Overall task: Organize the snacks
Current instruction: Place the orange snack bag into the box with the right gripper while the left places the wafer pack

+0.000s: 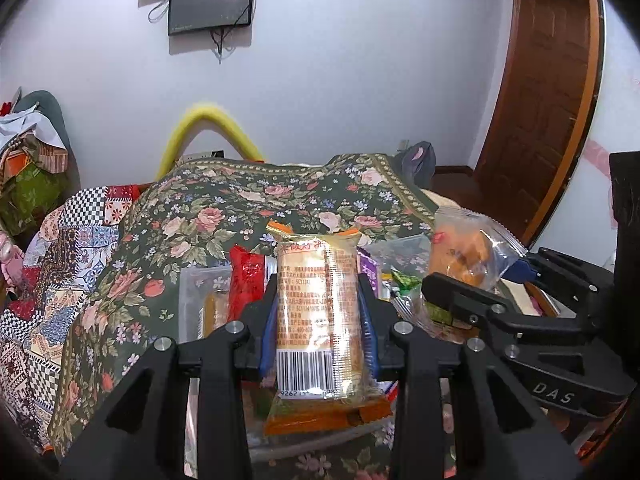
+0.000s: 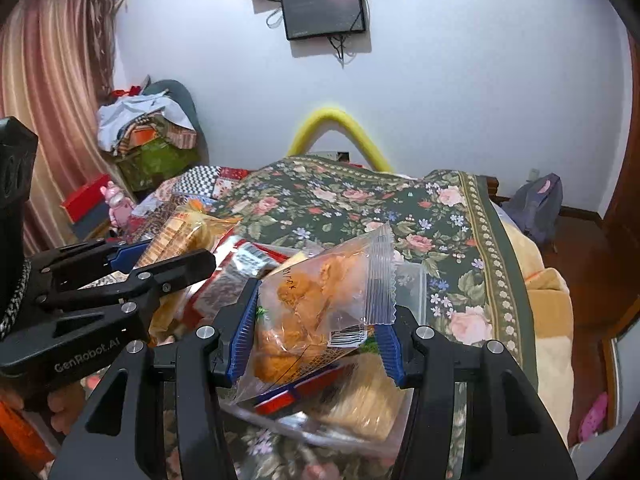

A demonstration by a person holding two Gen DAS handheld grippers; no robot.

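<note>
Both pictures are bright enough, with soft, cool light and no hard shadows. The plain white wall [image 1: 360, 80] looks a bit blue. The shiny orange-and-clear plastic snack packet [image 1: 320, 320] throws back white glare along its front. Straight lines bend near the edges, so the brown wooden door [image 1: 548, 100], right of the wall, curves. The corners go black. Near the bottom edges, things look a little blurry.

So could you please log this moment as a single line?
left gripper: shut on orange-trimmed cracker pack | right gripper: shut on clear snack bag | both above snack pile
</note>
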